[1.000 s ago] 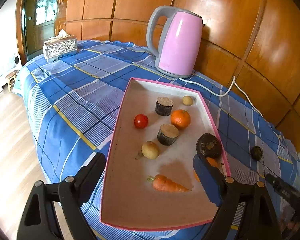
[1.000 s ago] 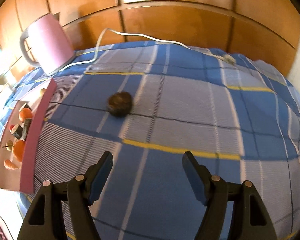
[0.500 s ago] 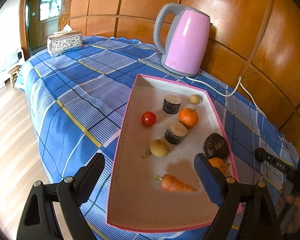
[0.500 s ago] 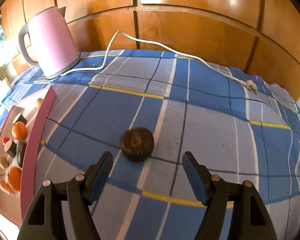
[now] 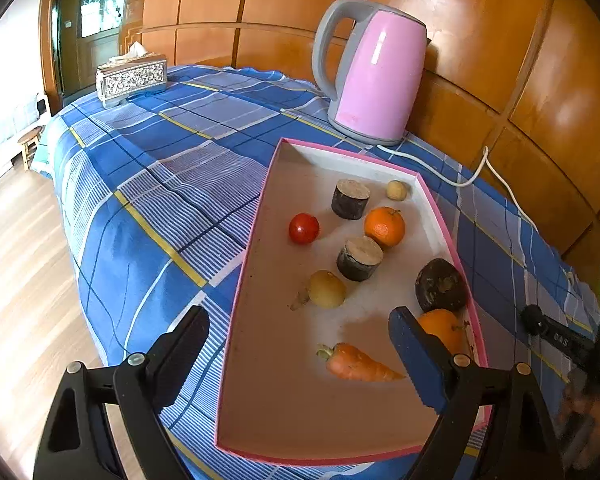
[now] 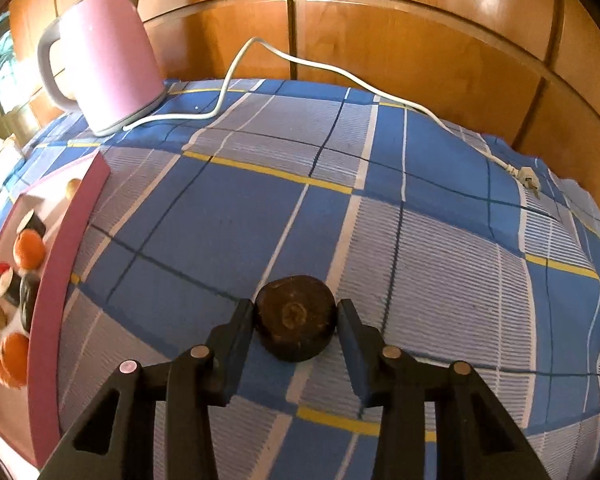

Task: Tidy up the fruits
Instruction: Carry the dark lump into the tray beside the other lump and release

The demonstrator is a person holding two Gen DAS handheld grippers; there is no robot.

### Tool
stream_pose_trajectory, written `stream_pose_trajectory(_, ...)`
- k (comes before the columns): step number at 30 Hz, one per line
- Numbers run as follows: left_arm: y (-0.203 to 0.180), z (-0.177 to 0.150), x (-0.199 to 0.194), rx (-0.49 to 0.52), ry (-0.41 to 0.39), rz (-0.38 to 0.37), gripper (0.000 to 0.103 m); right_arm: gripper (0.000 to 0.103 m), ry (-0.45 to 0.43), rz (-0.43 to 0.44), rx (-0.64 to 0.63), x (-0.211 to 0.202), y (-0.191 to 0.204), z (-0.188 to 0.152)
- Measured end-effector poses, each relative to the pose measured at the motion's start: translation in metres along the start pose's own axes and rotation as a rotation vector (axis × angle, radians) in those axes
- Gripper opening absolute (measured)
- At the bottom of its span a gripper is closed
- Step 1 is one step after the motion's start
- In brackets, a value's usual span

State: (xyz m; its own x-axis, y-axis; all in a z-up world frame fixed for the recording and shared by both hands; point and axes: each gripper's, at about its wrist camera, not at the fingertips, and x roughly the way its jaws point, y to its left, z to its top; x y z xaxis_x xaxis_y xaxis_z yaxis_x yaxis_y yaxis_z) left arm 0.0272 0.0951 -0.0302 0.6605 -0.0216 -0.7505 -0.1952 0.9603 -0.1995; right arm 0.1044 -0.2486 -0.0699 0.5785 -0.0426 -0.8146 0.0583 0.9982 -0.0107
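Since a moment ago: my right gripper [image 6: 296, 330] has narrowed around the dark round fruit [image 6: 295, 328] on the plaid cloth [image 6: 440, 264]; contact unclear.
Left gripper [image 5: 298, 346]: wide open, holding nothing, over the pink tray [image 5: 242, 276].
Writing: none readable.
Tray, near to far: tapered carrot [image 5: 356, 365], glossy tomato [image 5: 303, 228], bark-edged log slice [image 5: 351, 198].
One o'clock: smooth pink kettle [image 5: 374, 76].

Left gripper [image 5: 298, 354] open wide above near end of pink tray [image 5: 246, 264]. In tray: tomato [image 5: 303, 228], two dark log pieces [image 5: 350, 199], two oranges [image 5: 384, 227], potato [image 5: 327, 289], carrot [image 5: 356, 364], dark round fruit [image 5: 440, 285], small pale ball [image 5: 396, 190]. Behind tray, pink kettle [image 5: 376, 80] on blue plaid cloth [image 5: 148, 184]; tissue box [image 5: 131, 78] far left.
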Motion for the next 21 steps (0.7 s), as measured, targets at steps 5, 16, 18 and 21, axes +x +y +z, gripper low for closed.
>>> stream_pose_trajectory(5,-0.004,-0.001,-0.003,0.014,-0.005,-0.009,0.092,0.043,0.005,0.034,0.004,-0.014,-0.005,-0.018)
stream_pose_trajectory(16,-0.009,-0.004,-0.010,0.030,-0.008,-0.025,0.092,0.043,0.014,0.126,0.023,-0.040,0.000,-0.052)
stream_pose_trajectory(18,-0.009,-0.005,-0.011,0.027,-0.010,-0.026,0.092,0.043,0.015,0.156,0.030,-0.043,0.002,-0.054)
stream_pose_trajectory(21,-0.007,-0.005,-0.014,0.023,-0.014,-0.026,0.092,0.043,0.011,0.192,0.021,-0.048,0.010,-0.054)
